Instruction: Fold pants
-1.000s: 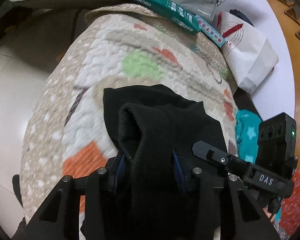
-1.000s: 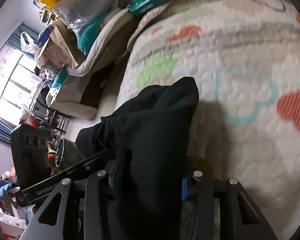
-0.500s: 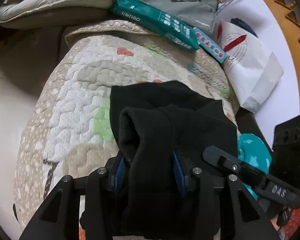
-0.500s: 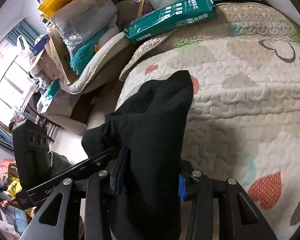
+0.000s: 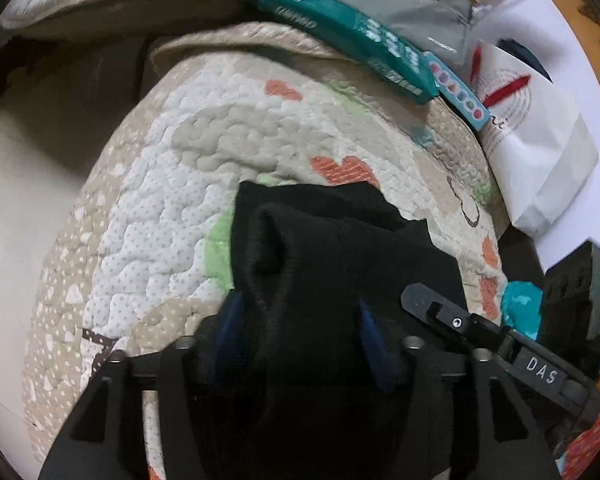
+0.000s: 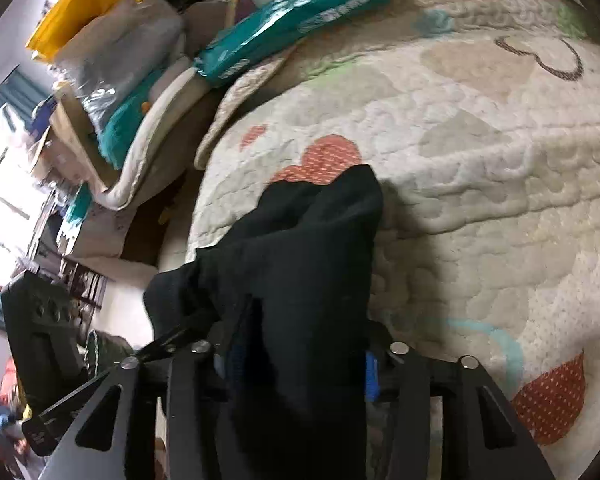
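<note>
Black pants [image 5: 324, 248] bunch near the quilted mat's [image 5: 148, 216] left edge as the left gripper [image 5: 300, 332] and right gripper [image 6: 300, 356] open their jaws with cloth between them, a fold being laid, smoothing apparently left.

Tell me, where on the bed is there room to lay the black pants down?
The quilt is bare ahead of the black pants, up to the teal pack at its far edge, and in the right view toward the orange hearts. The far edge is crowded: teal pack, grey bag, white paper bag.
</note>
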`<state>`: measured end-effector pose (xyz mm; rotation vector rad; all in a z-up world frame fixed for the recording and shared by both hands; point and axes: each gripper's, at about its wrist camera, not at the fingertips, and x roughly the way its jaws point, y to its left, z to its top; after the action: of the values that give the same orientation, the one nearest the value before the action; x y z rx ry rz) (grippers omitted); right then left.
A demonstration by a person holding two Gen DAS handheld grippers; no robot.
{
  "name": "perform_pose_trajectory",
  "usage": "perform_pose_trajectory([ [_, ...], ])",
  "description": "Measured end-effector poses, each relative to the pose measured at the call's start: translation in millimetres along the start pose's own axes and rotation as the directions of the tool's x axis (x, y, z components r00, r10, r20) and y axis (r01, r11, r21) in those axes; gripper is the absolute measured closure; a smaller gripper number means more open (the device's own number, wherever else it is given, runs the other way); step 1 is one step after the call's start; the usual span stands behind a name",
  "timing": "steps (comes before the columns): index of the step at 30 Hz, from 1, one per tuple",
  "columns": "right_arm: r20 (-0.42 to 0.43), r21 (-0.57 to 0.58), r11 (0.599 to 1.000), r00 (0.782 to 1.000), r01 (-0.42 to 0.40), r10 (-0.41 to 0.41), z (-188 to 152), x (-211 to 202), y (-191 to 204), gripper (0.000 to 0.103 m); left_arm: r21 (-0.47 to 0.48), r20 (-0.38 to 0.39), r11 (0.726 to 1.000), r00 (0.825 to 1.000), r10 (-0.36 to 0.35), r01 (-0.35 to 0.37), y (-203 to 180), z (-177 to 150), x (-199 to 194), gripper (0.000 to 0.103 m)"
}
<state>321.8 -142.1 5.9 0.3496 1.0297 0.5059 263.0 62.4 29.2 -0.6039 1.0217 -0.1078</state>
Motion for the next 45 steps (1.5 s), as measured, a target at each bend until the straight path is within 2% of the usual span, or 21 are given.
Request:
perform_pose_trajectory([
  [2, 0.01, 0.003, 1.0, 1.0, 0.015, -0.015, -1, -3, -2, 0.039, -0.052, -0.026, 0.998, 0.999, -0.033, 0.032, 9, 0, 2, 0.031],
  [5, 0.024, -0.006, 1.0, 0.999, 0.029, -0.028, -4, -15, -4, 0.037, -0.133, -0.053, 0.988, 0.995, -0.087, 0.079, 22, -1, 1, 0.031],
  [8, 0.048, -0.035, 0.998, 0.997, 0.054, -0.052, -11, -31, -4, 0.034, -0.166, -0.067, 0.982, 0.993, -0.102, 0.09, 28, -1, -4, 0.031],
  [11, 0.053, -0.07, 0.995, 0.996, 0.073, -0.069, -27, -43, 0, 0.032, -0.227, -0.082, 0.965, 0.985, -0.155, 0.133, 38, -2, -4, 0.031],
  [15, 0.034, -0.121, 0.988, 0.995, 0.099, -0.095, -53, -46, 9, 0.031, -0.335, -0.076, 0.92, 0.968, -0.24, 0.202, 55, -3, -3, 0.031],
  [17, 0.026, -0.133, 0.986, 0.995, 0.101, -0.099, -64, -45, 12, 0.03, -0.396, -0.065, 0.887, 0.957, -0.284, 0.236, 65, -4, -3, 0.031],
  [21, 0.027, -0.124, 0.986, 0.994, 0.108, -0.106, -77, -47, 14, 0.029, -0.539, -0.016, 0.785, 0.928, -0.372, 0.305, 91, -10, -4, 0.031],
  [23, 0.029, -0.119, 0.986, 0.994, 0.112, -0.109, -79, -50, 15, 0.029, -0.563, -0.003, 0.77, 0.931, -0.365, 0.3, 98, -11, -8, 0.031],
  [28, 0.044, -0.17, 0.975, 0.989, 0.145, -0.14, -95, -67, 26, 0.029, -0.513, -0.016, 0.837, 0.973, -0.229, 0.189, 96, -7, -28, 0.031],
  [33, 0.052, -0.208, 0.963, 0.985, 0.173, -0.166, -124, -89, 28, 0.027, -0.468, -0.039, 0.869, 0.979, -0.202, 0.161, 95, -15, -42, 0.031],
  [35, 0.049, -0.211, 0.961, 0.984, 0.176, -0.17, -136, -97, 26, 0.027, -0.439, -0.054, 0.886, 0.98, -0.194, 0.151, 98, -27, -46, 0.031],
  [38, 0.049, -0.225, 0.959, 0.985, 0.173, -0.166, -154, -107, 26, 0.026, -0.391, -0.105, 0.912, 0.979, -0.177, 0.123, 87, -55, -50, 0.031],
  [40, 0.066, -0.242, 0.952, 0.982, 0.185, -0.174, -165, -113, 28, 0.026, -0.345, -0.113, 0.932, 0.981, -0.156, 0.108, 77, -73, -57, 0.031],
  [41, 0.076, -0.246, 0.95, 0.981, 0.193, -0.18, -169, -115, 30, 0.025, -0.296, -0.102, 0.952, 0.988, -0.112, 0.077, 69, -83, -62, 0.031],
  [42, 0.091, -0.246, 0.947, 0.978, 0.206, -0.189, -175, -118, 31, 0.025, -0.22, -0.077, 0.975, 0.997, -0.017, 0.0, 59, -96, -70, 0.031],
  [43, 0.1, -0.243, 0.946, 0.975, 0.216, -0.197, -178, -120, 31, 0.025, -0.161, -0.052, 0.985, 0.997, 0.056, -0.064, 50, -107, -75, 0.031],
  [45, 0.113, -0.23, 0.946, 0.971, 0.23, -0.209, -185, -126, 31, 0.025, -0.032, 0.011, 0.987, 0.987, 0.158, -0.157, 32, -133, -86, 0.031],
])
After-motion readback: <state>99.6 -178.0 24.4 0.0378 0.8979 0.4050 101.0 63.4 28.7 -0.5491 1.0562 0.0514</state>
